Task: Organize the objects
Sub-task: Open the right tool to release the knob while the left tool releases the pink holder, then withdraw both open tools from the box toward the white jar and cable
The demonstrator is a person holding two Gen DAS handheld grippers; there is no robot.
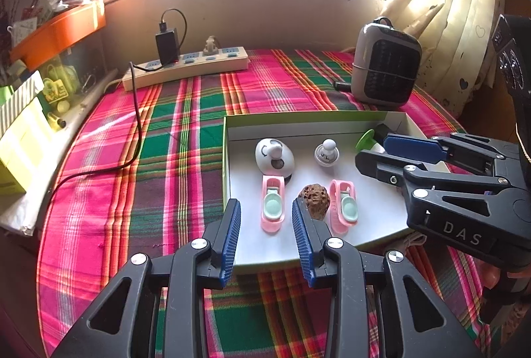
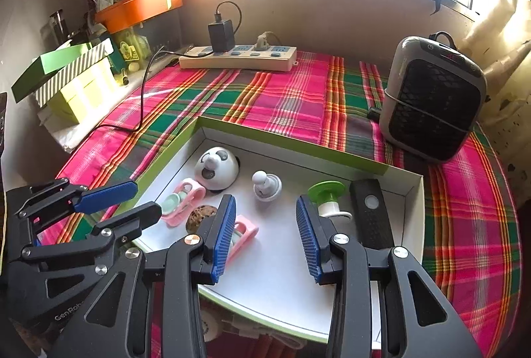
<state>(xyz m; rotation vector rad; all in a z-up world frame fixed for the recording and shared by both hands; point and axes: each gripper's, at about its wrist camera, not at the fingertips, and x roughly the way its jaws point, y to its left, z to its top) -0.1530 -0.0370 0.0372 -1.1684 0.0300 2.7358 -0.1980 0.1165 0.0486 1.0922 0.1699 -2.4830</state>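
Observation:
A shallow green-rimmed white box [image 1: 227, 155] [image 2: 411, 192] lies on the plaid cloth. In it are a white panda toy [image 1: 274, 154] [image 2: 216, 168], a small white figure [image 1: 327, 153] [image 2: 266, 186], two pink toy toilets [image 1: 273, 204] [image 1: 343, 207] [image 2: 181, 200] [image 2: 244, 233], a brown walnut [image 1: 314, 197] [image 2: 199, 217], a green-capped white piece [image 2: 327, 195] [image 1: 365, 139] and a black remote [image 2: 371, 213]. My left gripper [image 1: 266, 212] is open and empty over the box's near left part. My right gripper [image 2: 265, 208] is open and empty over the box's middle.
A white power strip [image 1: 186, 67] [image 2: 239, 57] with a black charger and cable lies at the back. A grey heater [image 1: 386, 62] [image 2: 431, 99] stands at the right. Boxes and an orange tray [image 2: 139, 9] crowd the left. A curtain [image 1: 458, 9] hangs at the right.

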